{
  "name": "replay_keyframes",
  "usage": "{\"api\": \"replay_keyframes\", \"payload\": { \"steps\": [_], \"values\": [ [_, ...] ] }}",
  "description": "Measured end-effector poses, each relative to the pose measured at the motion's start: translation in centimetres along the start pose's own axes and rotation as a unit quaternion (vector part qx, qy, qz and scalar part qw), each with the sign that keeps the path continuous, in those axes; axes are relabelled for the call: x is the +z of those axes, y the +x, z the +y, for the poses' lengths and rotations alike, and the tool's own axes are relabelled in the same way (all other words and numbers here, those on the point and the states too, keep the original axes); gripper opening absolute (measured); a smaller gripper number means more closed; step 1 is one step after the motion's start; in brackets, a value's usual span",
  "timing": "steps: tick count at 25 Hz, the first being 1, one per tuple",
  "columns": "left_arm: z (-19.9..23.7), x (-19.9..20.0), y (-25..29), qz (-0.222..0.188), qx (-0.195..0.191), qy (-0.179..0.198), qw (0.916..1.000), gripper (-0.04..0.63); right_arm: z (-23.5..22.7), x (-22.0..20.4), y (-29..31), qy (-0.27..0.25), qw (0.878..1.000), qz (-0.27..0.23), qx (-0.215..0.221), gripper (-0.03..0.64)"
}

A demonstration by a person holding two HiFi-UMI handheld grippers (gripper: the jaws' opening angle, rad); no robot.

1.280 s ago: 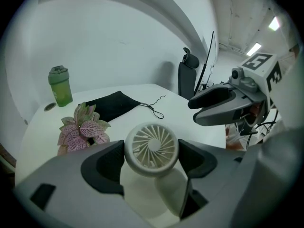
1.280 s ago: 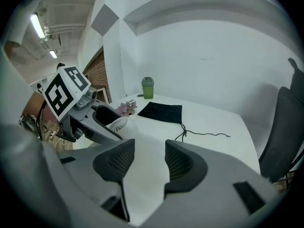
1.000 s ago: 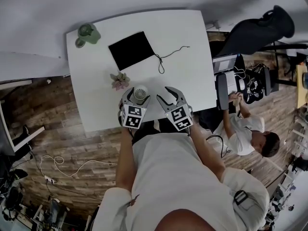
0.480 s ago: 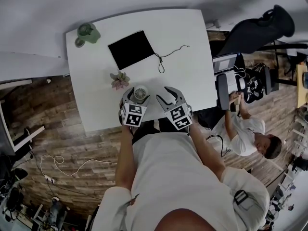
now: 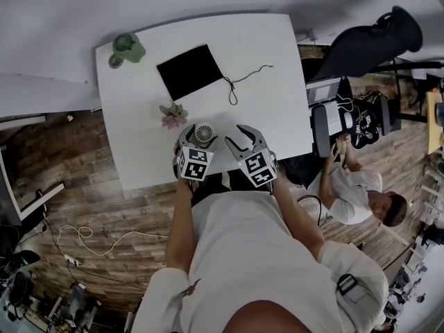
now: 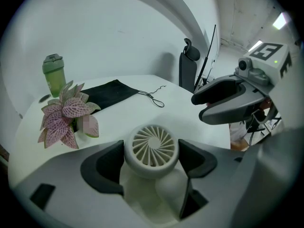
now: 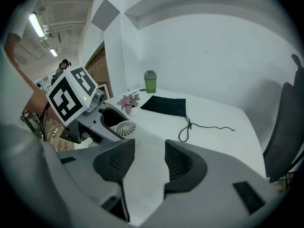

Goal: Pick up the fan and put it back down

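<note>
A small white fan point(image 5: 204, 134) with a round slatted head sits near the front edge of the white table point(image 5: 277, 61). My left gripper point(image 5: 202, 137) is shut on it: in the left gripper view both dark pads press the sides of the fan's head point(image 6: 153, 148). I cannot tell whether its base rests on the table. My right gripper point(image 5: 241, 134) hovers just to the right of the fan, open, with nothing between its pads point(image 7: 149, 158). From the right gripper view the fan point(image 7: 125, 127) shows inside the left gripper point(image 7: 90, 118).
A pink-leaved potted plant point(image 5: 173, 114) stands just behind the fan. Farther back lie a black pouch point(image 5: 189, 71) with a looped cord point(image 5: 243, 82) and a green bottle point(image 5: 125, 48) at the far left corner. A chair point(image 5: 374, 40) and a seated person point(image 5: 354, 186) are to the right.
The left gripper and the fan have shifted slightly away from the table's front edge. The right gripper has barely moved.
</note>
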State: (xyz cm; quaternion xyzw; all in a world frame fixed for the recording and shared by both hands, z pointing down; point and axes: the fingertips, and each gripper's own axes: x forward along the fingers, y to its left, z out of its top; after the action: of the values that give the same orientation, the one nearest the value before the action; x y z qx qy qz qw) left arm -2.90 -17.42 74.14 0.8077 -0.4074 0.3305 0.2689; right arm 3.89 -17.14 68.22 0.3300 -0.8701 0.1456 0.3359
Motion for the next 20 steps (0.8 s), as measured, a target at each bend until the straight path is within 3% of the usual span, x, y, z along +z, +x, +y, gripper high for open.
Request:
{"api": "replay_keyframes", "payload": {
  "steps": [12,20],
  "values": [
    [0.0,1.4,-1.6,-0.028,0.0,0.01,0.9996,0.359,0.5,0.6,-1.0,0.002,1.0,-0.012,-0.019,0.201],
    [0.2,5.4,-7.1,-0.109,0.026,0.03,0.9933,0.321,0.3,4.6,-3.9,-0.008,0.996,-0.072,-0.051,0.196]
  ]
}}
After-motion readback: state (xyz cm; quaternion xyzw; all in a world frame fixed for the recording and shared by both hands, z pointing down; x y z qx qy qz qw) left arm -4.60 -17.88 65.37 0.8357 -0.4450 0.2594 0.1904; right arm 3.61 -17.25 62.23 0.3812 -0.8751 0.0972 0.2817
